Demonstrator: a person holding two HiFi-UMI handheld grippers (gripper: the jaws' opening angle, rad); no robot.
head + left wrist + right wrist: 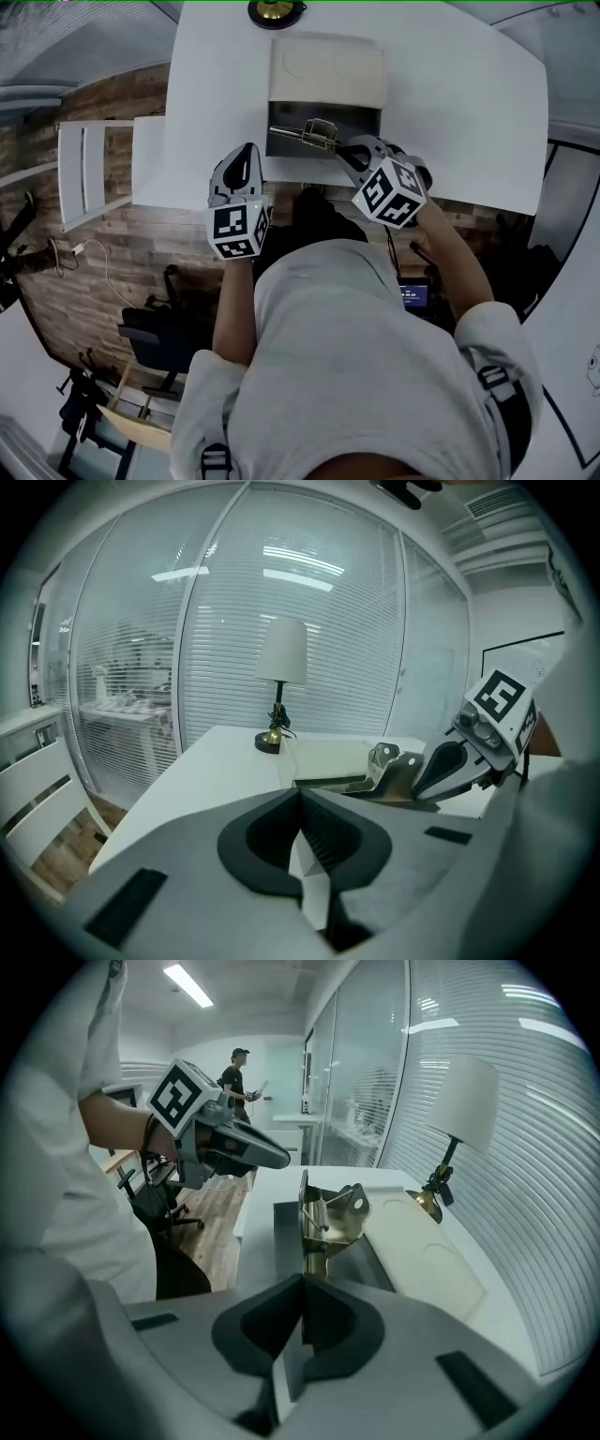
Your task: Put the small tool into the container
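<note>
The right gripper [351, 150] is holding the small tool [305, 134] by a thin edge, its fingers closing fully on it. The tool is hanging over the open container [281, 148], with its long axis running toward the left gripper [246, 157], whose fingers are pressing together empty. Nothing else is showing inside the container.

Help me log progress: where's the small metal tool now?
Head view, centre: the metal tool is held by the right gripper over the near side of the grey container, with the beige lid beyond.
</note>
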